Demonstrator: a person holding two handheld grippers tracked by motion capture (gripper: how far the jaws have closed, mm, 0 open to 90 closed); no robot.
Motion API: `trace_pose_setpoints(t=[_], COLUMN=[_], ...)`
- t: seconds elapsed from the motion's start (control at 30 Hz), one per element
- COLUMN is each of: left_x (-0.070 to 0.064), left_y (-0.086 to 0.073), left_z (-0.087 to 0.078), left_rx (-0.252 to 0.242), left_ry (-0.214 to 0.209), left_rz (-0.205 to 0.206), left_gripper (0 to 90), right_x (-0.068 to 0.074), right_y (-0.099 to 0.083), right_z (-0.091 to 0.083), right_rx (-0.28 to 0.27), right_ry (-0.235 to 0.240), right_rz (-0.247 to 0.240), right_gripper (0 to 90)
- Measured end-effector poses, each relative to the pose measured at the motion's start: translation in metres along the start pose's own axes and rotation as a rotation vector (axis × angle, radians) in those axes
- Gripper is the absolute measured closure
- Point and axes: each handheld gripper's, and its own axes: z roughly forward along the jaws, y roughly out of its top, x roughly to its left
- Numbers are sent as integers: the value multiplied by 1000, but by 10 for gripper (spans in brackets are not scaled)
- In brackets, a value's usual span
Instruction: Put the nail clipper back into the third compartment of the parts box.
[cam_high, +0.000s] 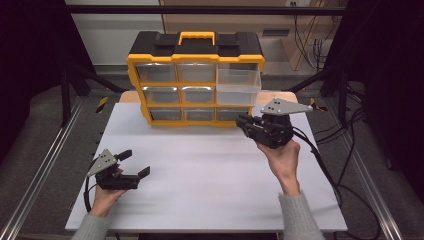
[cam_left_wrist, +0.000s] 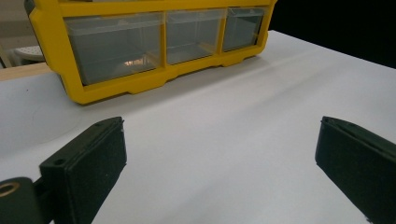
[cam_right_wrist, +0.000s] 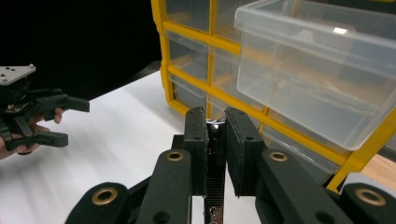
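Now the left hand-held gripper (cam_high: 134, 163) rests wide open on the white table (cam_high: 210, 170), well apart from the yellow organizer (cam_high: 195, 80). Beside its bottom right drawer (cam_high: 231, 114), the right hand-held gripper (cam_high: 242, 121) is nearly closed, holding nothing.

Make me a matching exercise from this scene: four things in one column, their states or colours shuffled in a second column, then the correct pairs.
Things:
1. left tongs
2. right tongs
3. top-right drawer
4. carry handle

States or colours:
A. yellow, on top of the black lid
B. jaws nearly together, with nothing held
C. jaws wide apart over the white table
D. clear plastic, pulled out past the organizer front

Pairs: 1-C, 2-B, 3-D, 4-A
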Motion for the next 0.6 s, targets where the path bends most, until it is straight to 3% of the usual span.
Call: trace_pose_setpoints(t=[0.6], left_x=[0], left_y=[0], left_z=[0], left_rx=[-1], left_ry=[0], left_rz=[-2], left_gripper=[19], right_x=[-11], right_y=[27], right_z=[-4], right_rx=[-45], right_ry=[-16], right_rz=[4], right_gripper=[797])
